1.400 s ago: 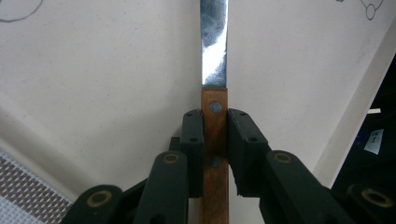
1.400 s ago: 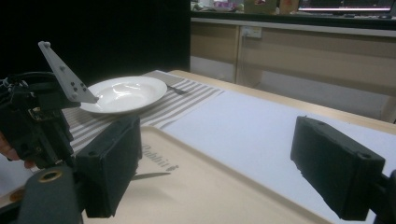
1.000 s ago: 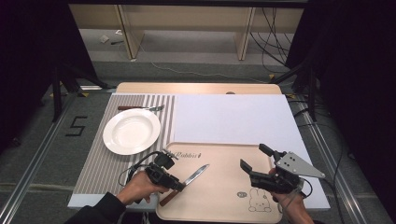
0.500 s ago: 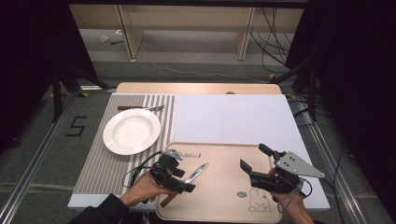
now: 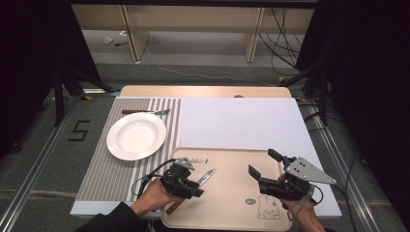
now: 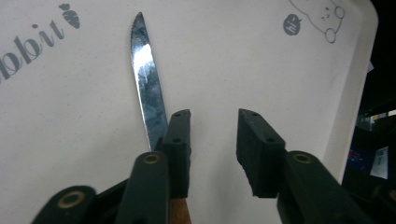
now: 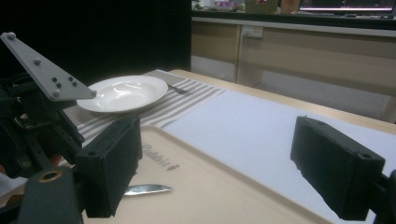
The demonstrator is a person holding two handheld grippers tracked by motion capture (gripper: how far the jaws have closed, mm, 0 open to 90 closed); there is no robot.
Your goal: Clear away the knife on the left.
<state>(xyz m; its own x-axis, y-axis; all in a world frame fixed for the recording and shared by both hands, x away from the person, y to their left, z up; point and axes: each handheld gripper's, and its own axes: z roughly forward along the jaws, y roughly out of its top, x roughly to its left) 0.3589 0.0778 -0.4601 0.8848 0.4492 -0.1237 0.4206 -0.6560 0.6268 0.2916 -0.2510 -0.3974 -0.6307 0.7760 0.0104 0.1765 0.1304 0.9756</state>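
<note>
Knife (image 6: 148, 88) flat on beige tray (image 5: 232, 203), blade beside left hand-held gripper (image 6: 212, 140), jaws apart, not clamping. Right hand-held gripper (image 5: 263, 164) gapes wide over tray.

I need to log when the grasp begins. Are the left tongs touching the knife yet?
Cannot tell. In the left gripper view the left tongs are open, one jaw overlapping the knife edge, but no clear contact or gap shows.

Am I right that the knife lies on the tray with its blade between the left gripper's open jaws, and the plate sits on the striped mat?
Not quite. The knife lies on the tray, but its blade is outside the left gripper, beside one jaw, as the left gripper view shows; the open jaws have only bare tray between them. The plate does sit on the striped mat.
</note>
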